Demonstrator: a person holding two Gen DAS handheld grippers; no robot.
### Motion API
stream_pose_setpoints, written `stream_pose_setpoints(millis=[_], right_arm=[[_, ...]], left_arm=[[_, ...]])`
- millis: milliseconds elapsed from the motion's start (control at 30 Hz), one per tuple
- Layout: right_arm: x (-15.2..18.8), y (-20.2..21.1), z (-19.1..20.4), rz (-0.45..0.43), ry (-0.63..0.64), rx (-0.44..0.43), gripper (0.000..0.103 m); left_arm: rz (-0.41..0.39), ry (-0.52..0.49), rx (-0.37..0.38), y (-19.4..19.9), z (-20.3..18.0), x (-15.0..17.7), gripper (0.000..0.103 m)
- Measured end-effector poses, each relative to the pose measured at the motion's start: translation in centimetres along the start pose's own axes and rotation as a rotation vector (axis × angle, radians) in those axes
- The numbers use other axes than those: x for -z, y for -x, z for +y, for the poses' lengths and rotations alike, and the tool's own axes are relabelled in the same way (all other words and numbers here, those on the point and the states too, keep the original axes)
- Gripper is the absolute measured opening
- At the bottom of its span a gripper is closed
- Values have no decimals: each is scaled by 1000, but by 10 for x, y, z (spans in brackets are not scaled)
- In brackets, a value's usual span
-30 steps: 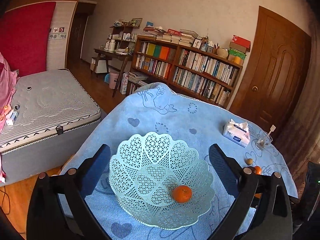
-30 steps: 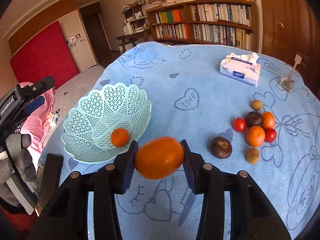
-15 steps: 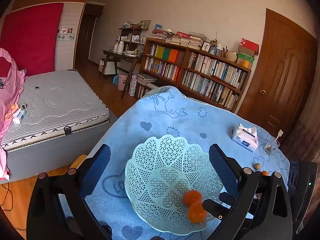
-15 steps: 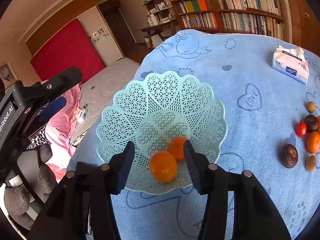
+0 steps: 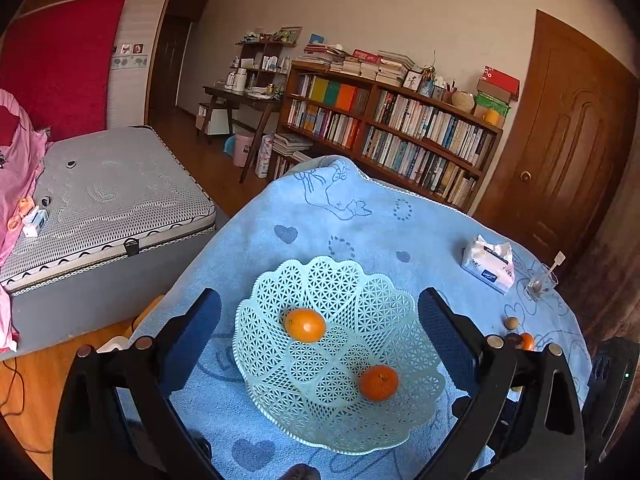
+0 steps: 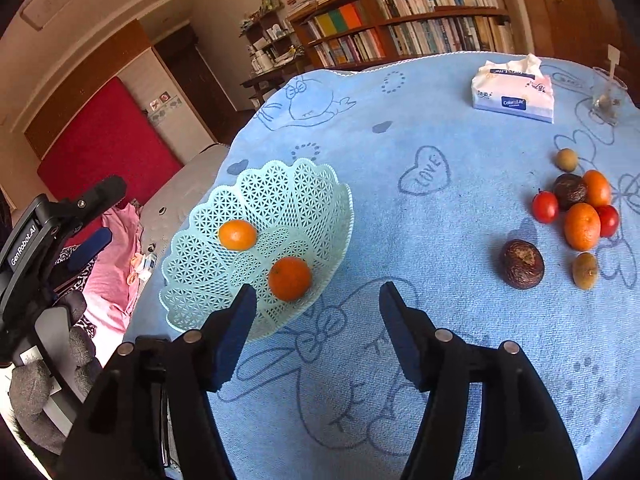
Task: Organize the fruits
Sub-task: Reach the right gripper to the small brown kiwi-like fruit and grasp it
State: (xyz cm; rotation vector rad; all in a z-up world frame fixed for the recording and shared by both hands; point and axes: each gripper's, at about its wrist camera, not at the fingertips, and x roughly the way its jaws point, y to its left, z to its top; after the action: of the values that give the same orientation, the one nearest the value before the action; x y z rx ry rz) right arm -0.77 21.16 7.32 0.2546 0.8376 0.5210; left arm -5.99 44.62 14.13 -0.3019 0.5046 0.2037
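Sorting stage in hand, judged part-complete: two oranges lodged in the pale green lattice basket [image 6: 304, 196], one orange [image 6: 289, 278] low near the front rim, the other orange [image 6: 237, 235] up the far-left slope, apart from each other. Right tool [image 6: 314, 308] spread wide and empty, poised over the blue table cloth [image 6: 460, 312] just beside the basket's near rim. Left tool [image 5: 320, 322] likewise spread and empty, framing the basket from above, touching nothing. Remaining fruit clustered well apart on the table to the right: dark wrinkled fruit [image 6: 522, 264] nearest, then a large orange [image 6: 582, 226], two small red fruits, a second dark fruit, another orange and two small brownish fruits. Next move judged to call for a swing of the right tool toward that cluster, with the nearest dark fruit the likely pick. Fruits near round, no marked long axis; stem dimple of the front basket orange facing upward in the left view. Basket upright, opening upward.
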Motion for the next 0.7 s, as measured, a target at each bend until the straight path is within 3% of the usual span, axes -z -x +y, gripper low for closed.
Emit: stream_pose_setpoints(millis=[700], right_arm=[[-10, 53, -127, -140, -353, 190, 70]], left_arm=[[46, -62, 45, -6, -22, 13, 100]])
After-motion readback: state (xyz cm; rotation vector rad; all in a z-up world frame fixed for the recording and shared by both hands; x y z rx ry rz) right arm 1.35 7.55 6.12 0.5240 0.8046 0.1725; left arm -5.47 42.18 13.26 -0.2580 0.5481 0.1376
